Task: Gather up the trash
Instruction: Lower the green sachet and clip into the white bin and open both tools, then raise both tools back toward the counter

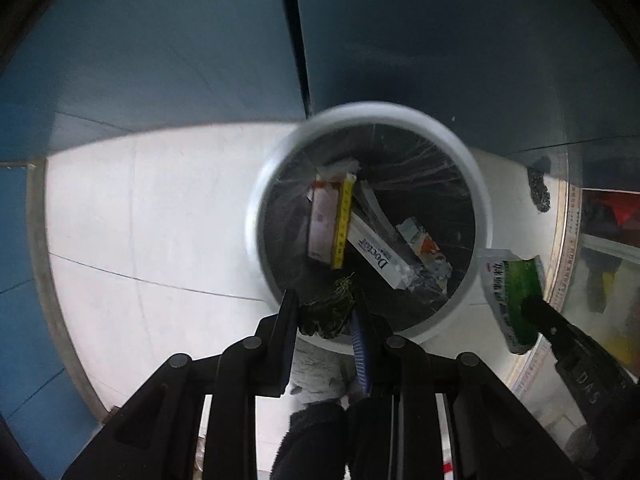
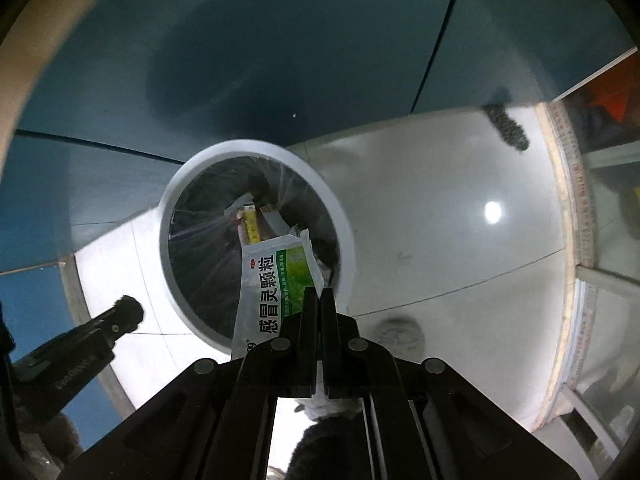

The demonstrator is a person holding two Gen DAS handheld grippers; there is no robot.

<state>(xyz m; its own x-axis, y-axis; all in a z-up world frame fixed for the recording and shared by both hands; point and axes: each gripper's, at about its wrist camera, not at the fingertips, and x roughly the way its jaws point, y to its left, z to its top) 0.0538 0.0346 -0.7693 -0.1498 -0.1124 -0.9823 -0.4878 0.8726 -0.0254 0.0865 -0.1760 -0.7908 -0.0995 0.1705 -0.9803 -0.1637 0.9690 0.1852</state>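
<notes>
A round white bin (image 1: 478, 184) with a dark liner stands on the pale floor; it holds several boxes and wrappers, among them a white "Doctor" box (image 1: 378, 256). My left gripper (image 1: 326, 300) is shut on a dark crumpled wad (image 1: 326, 314) and a blue comb-like strip (image 1: 360, 354), over the bin's near rim. My right gripper (image 2: 319, 296) is shut on a white and green medicine sachet (image 2: 276, 284), held over the bin (image 2: 256, 150) at its right rim. The sachet also shows in the left wrist view (image 1: 506, 292).
Blue walls (image 1: 160, 60) stand behind the bin and to the left. A dark scrap (image 2: 506, 126) lies on the floor to the right, by a doorway threshold (image 2: 576, 200). A grey smudge (image 2: 398, 334) marks the floor near my right gripper.
</notes>
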